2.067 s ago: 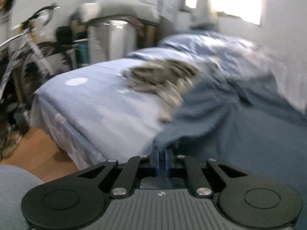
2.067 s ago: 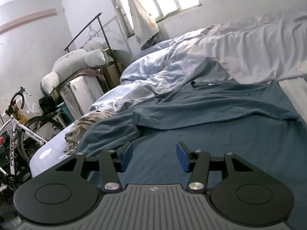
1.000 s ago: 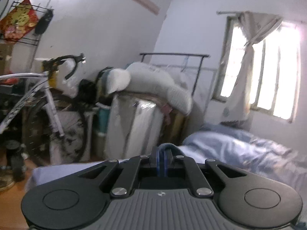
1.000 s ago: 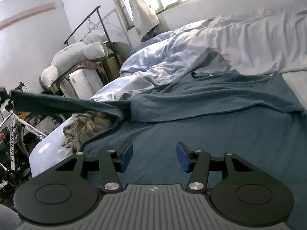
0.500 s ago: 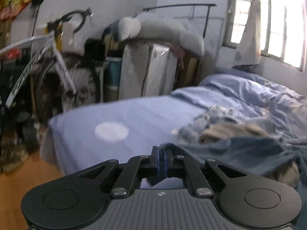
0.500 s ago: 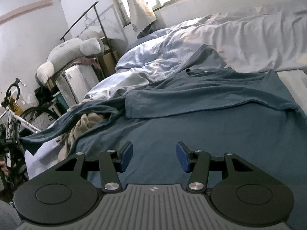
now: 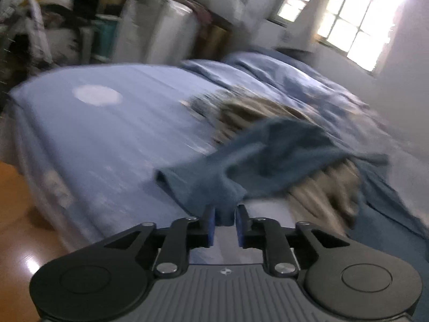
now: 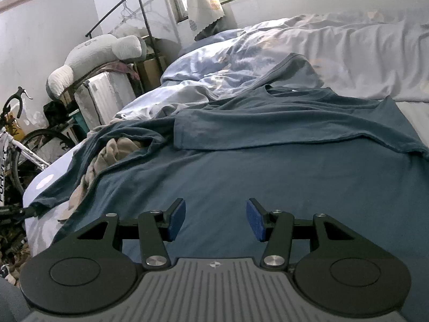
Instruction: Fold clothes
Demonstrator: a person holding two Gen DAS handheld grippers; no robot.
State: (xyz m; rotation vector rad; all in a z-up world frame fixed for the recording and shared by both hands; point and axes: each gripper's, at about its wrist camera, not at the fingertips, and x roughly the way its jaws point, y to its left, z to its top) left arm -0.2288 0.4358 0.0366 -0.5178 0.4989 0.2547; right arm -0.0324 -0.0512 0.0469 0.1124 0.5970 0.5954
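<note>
A dark blue T-shirt [image 8: 268, 177] lies spread on the bed, one side folded across its chest. Its left sleeve [image 7: 268, 155] is drawn out toward the bed's edge and drapes over a beige garment [image 7: 321, 196]. My left gripper [image 7: 224, 222] is low at that edge and its jaws are opening. The sleeve's end still sits between the blue pads [image 7: 210, 224], which have come apart. My right gripper [image 8: 215, 218] hovers over the shirt's lower body, open, with nothing between its fingers.
The pale blue sheet [image 7: 107, 134] ends at a wooden floor [image 7: 16, 214] on the left. A bicycle [image 8: 16, 145] and stacked boxes under a long pillow [image 8: 93, 56] stand beyond the bed. A rumpled quilt [image 8: 348, 53] lies along the far side below the window.
My left gripper came down from high in the room to the bed's edge, bringing the sleeve with it, and its jaws have parted. The sleeve now lies over the beige garment. My right gripper stayed put.
</note>
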